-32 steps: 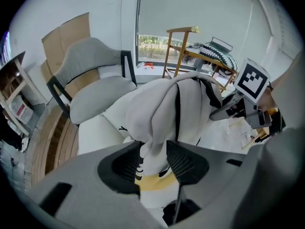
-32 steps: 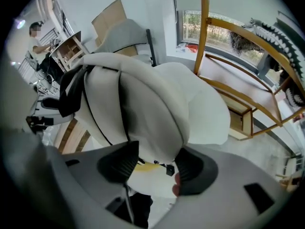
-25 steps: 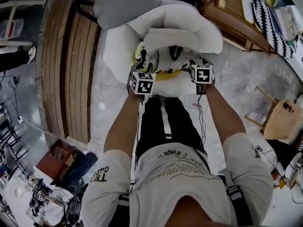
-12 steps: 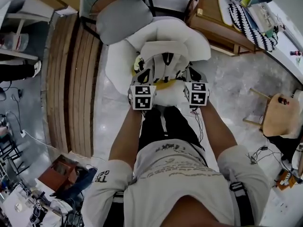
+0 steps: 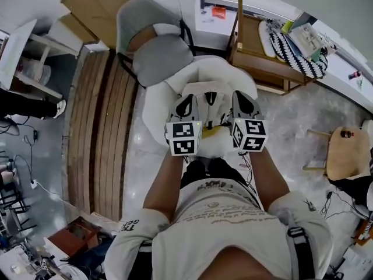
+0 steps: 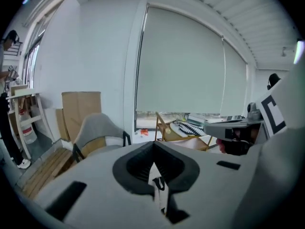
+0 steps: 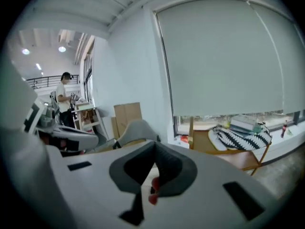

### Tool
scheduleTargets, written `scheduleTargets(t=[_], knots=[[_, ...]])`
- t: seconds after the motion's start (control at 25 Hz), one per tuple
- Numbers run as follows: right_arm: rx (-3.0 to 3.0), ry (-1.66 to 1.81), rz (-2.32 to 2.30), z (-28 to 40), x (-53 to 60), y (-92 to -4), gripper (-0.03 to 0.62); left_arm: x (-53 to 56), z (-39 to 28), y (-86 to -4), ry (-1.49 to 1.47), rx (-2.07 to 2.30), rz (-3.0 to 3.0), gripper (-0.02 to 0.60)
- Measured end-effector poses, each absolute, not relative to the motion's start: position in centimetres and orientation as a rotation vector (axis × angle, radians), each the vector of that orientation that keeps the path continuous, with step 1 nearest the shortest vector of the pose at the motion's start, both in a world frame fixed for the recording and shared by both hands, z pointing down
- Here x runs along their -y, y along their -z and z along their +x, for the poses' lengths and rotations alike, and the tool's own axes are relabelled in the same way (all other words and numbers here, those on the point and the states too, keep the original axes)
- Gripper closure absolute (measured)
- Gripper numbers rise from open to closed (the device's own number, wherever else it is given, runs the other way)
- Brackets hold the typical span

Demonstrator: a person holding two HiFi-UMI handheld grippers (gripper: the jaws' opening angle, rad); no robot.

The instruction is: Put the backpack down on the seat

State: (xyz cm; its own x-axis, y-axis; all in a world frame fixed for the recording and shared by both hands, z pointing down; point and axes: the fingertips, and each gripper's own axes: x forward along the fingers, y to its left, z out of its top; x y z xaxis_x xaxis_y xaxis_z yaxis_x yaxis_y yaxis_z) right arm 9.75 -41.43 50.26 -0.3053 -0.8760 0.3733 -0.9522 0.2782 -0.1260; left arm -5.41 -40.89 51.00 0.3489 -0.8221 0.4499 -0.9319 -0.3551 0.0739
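A white backpack point(image 5: 208, 105) with black straps and a yellow patch lies on the white armchair seat point(image 5: 156, 101), partly hidden behind both grippers. My left gripper point(image 5: 187, 101) hangs over its left side and my right gripper point(image 5: 241, 98) over its right side. Both are lifted clear of it and point away from me towards the window. The left gripper point(image 6: 153, 145) has its jaws closed tip to tip with nothing between them. On the right gripper point(image 7: 154, 146) the jaws are closed the same way and also empty.
A grey chair point(image 5: 152, 52) stands just behind the armchair. A wooden bench point(image 5: 263, 60) with a striped cloth point(image 5: 290, 38) is at the back right. Wooden slats point(image 5: 100, 136) lie at the left, a wooden stool point(image 5: 344, 154) at the right, cardboard point(image 6: 81, 107) by the wall.
Both grippers have come up off the backpack and now point level towards the window. Their jaws, open a second ago, have closed empty. The backpack stays on the seat.
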Motion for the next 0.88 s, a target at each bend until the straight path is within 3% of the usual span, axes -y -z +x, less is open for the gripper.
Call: scheduleTargets(t=[0.48,0.88], knots=[[2.494,-0.233,1.817,8.3,42.4,-36.1,0.566,42.3,-6.8,-35.9,-0.366,1.751,2.429,0.561],[2.492,-0.217,1.870,9.8,43.6,-34.5,0.566,43.6,-5.8,-34.0,-0.373,1.789,2.471,0.561]])
